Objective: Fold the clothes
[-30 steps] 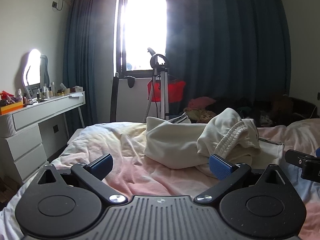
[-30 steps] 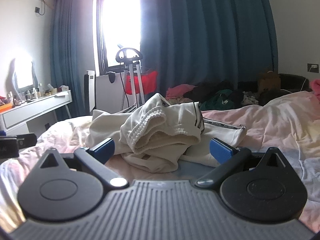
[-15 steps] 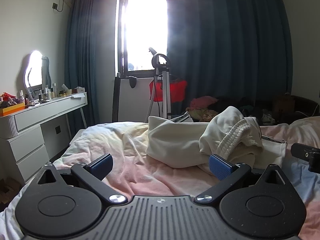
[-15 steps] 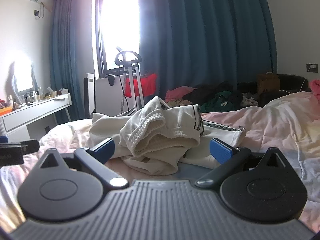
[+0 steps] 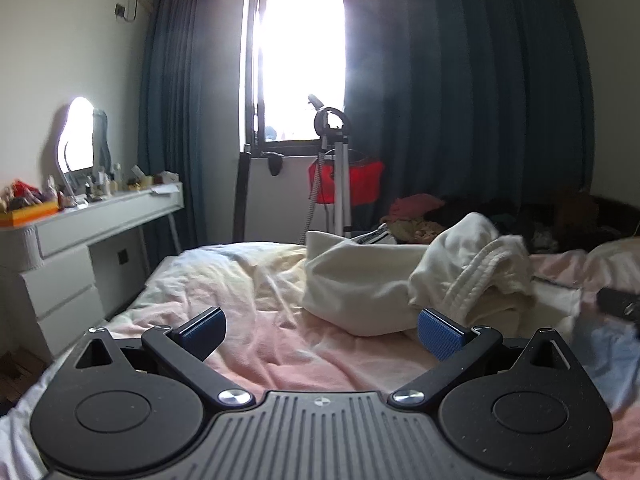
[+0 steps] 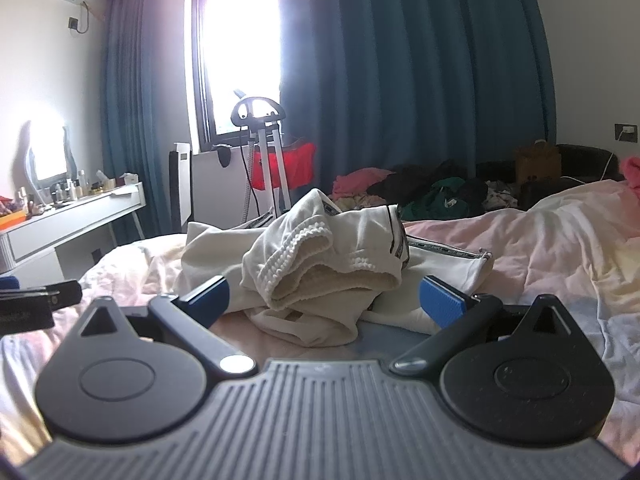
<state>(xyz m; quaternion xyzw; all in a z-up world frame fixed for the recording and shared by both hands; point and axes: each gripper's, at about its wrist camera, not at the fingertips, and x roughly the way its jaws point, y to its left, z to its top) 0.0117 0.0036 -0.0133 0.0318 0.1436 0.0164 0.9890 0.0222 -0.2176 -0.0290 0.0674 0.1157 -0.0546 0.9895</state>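
A crumpled cream-white garment (image 5: 404,280) with ribbed cuffs lies bunched on the bed's pink sheet (image 5: 288,332); in the right wrist view the same garment (image 6: 332,256) sits straight ahead, a zip edge trailing to its right. My left gripper (image 5: 322,326) is open, hovering low over bare sheet, with the garment ahead and to the right. My right gripper (image 6: 324,300) is open too, close in front of the garment, nothing between its blue pads. The other gripper's tip shows at the left edge of the right wrist view and at the right edge of the left wrist view.
A white dressing table (image 5: 100,224) with a lit mirror and bottles stands left of the bed. A garment steamer stand (image 6: 264,152) and red item sit under the window. A heap of coloured clothes (image 6: 436,192) lies beyond the bed, before dark blue curtains.
Both views have drifted slightly; the garment now sits a little further right and lower in the left wrist view. Both grippers stay open and the garment has not been touched.
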